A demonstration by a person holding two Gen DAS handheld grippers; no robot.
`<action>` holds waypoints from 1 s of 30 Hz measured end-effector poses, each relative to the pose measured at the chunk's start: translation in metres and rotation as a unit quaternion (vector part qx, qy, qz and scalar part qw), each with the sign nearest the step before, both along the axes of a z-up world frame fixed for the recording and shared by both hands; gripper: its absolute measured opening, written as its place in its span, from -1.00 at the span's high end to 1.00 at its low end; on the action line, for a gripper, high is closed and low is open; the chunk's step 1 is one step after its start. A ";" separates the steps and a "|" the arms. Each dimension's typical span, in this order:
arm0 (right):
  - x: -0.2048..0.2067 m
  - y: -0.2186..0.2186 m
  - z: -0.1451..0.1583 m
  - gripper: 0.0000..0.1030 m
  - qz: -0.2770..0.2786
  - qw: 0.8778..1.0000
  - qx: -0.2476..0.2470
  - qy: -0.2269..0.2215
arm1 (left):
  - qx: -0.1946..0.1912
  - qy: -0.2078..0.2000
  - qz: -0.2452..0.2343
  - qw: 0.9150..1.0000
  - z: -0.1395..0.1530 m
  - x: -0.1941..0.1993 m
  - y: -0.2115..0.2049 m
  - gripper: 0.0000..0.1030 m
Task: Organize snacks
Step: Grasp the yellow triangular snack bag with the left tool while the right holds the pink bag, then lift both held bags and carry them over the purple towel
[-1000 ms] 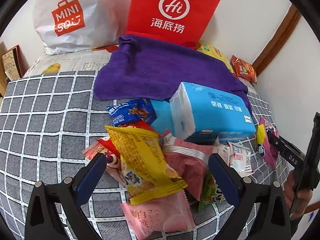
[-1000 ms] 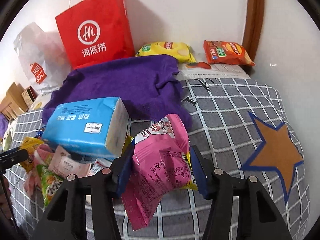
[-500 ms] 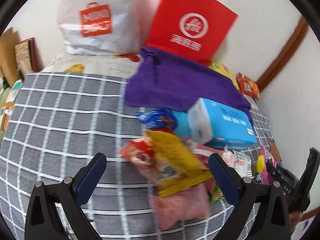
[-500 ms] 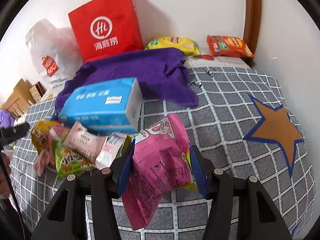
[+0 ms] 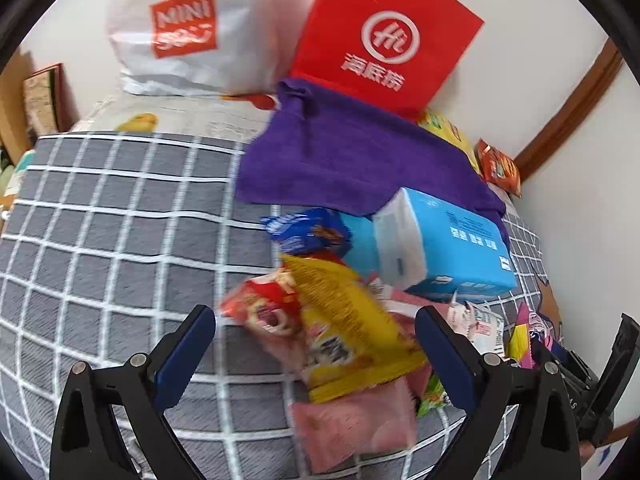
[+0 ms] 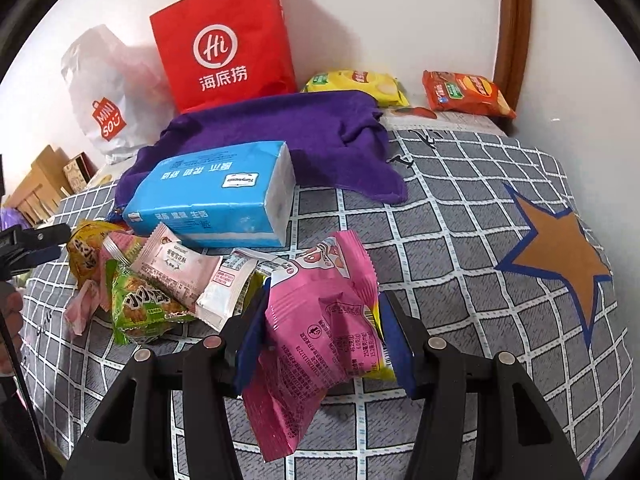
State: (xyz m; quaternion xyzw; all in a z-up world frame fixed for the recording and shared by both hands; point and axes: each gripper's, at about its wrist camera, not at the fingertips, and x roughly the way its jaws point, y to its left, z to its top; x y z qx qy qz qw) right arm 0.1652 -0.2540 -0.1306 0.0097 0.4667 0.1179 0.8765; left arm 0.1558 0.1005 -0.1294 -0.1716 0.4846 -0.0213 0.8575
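Observation:
My right gripper (image 6: pixel 322 320) is shut on a pink snack packet (image 6: pixel 320 332) and holds it above the checked bed cover. A pile of snack packets lies to its left: a green one (image 6: pixel 140 308), a pale pink one (image 6: pixel 176 264) and a yellow one (image 6: pixel 82 248). My left gripper (image 5: pixel 316 344) is open over the same pile, with a yellow packet (image 5: pixel 344 320), a red packet (image 5: pixel 264 308) and a pink packet (image 5: pixel 352 420) between its fingers. A blue packet (image 5: pixel 308 232) lies beyond. None is gripped.
A blue tissue pack (image 6: pixel 216 196) lies on a purple towel (image 6: pixel 300 132). A red paper bag (image 6: pixel 224 40) and a white Miniso bag (image 6: pixel 108 92) stand against the wall. Yellow (image 6: pixel 356 84) and orange (image 6: pixel 464 92) chip bags lie at the back right.
The right gripper has drawn back from the pile with the pink packet still in it. The left gripper has swung left and then back over the pile, still open.

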 end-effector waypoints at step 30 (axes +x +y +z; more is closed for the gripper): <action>-0.028 0.005 0.035 -0.04 0.007 1.000 0.011 -0.014 | -0.031 -0.034 -0.063 0.997 0.052 -0.035 -0.045 0.00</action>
